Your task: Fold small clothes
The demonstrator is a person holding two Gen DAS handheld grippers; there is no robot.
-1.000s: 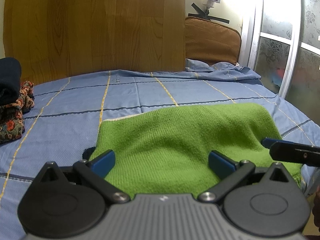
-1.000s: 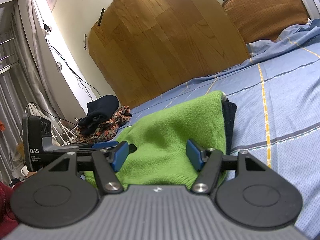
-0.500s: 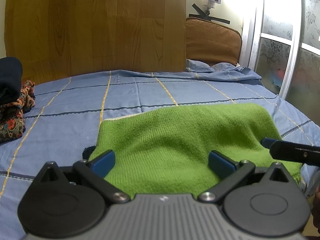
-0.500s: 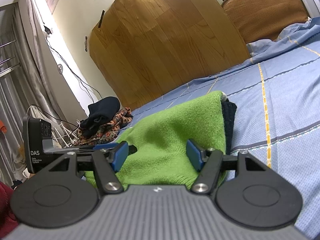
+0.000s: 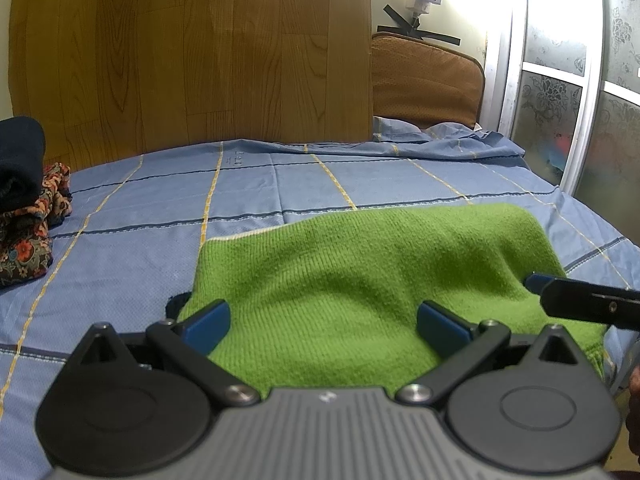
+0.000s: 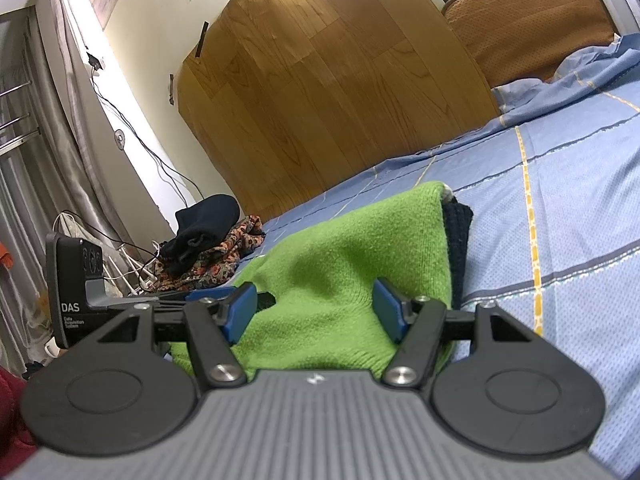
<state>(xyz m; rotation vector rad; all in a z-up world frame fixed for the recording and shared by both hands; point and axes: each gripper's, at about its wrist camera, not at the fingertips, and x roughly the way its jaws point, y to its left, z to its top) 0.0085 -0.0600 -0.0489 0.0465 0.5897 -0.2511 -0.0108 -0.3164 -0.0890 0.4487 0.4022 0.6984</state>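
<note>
- Jaws of the left gripper and the right gripper are standing open, gripping nothing.
- Both are hovering over the green knit lying on the bed.

No visible change since earlier

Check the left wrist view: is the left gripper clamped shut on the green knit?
No. The left gripper has its blue pads set wide apart over the green knit, with nothing pinched between them.
</note>
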